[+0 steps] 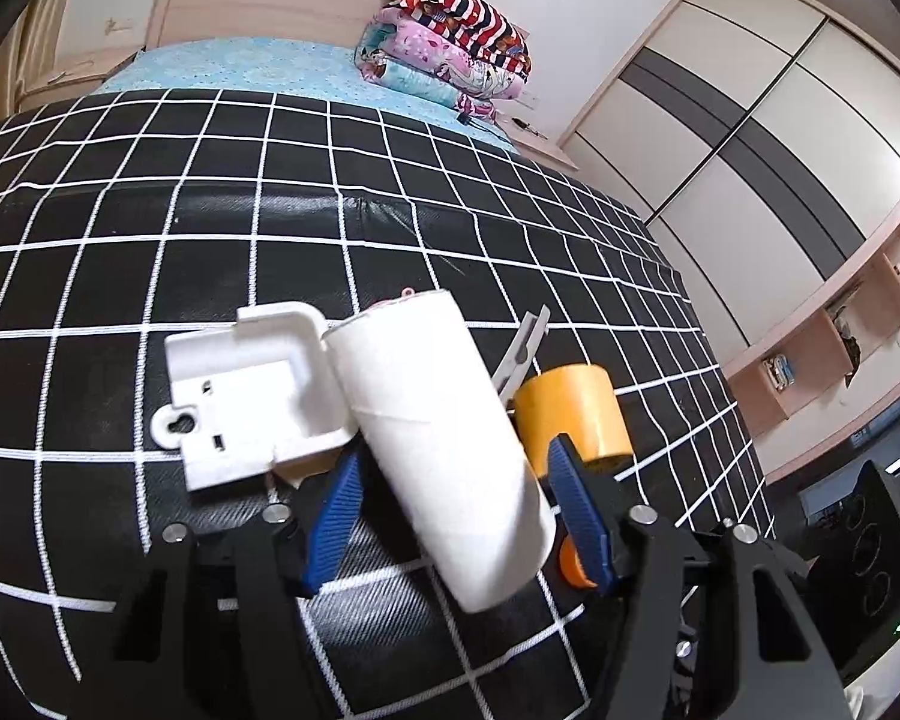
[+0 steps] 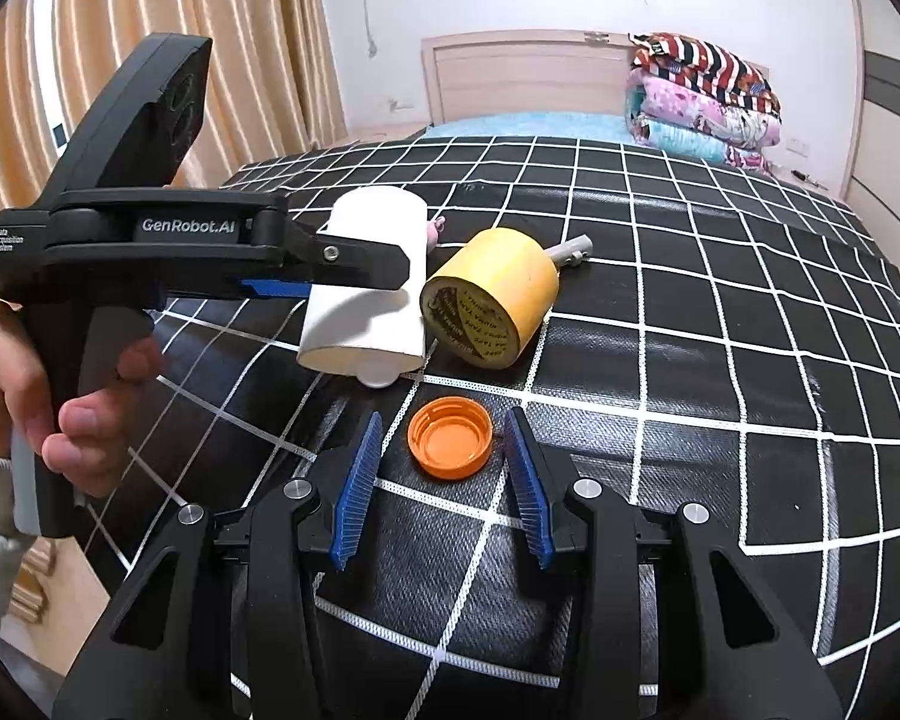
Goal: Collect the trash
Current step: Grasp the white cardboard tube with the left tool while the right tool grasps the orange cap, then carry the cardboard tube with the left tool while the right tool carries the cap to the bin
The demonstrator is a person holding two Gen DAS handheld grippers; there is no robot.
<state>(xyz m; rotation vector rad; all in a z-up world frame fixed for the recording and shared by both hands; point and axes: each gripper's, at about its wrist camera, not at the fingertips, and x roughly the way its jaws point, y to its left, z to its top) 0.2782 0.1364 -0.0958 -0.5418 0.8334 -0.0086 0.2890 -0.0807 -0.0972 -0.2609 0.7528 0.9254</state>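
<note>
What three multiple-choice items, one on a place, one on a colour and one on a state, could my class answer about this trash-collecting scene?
1. Where is the round orange plastic bottle cap?
A. On the floor
B. Inside a drawer
C. On the black cloth with the white grid, between the fingers of the right hand-held gripper

2. What colour are the ribbed pads on that hand-held gripper's fingers?
A. Red
B. Blue
C. Green

3. How does the cap lie?
A. Hollow side up
B. Hollow side down
C. Standing on its edge

Answers:
1 C: the cap rests on the cloth with a finger on each side and a gap to both.
2 B: both pads are plainly blue.
3 A: its inner rim and floor face the camera.
</note>
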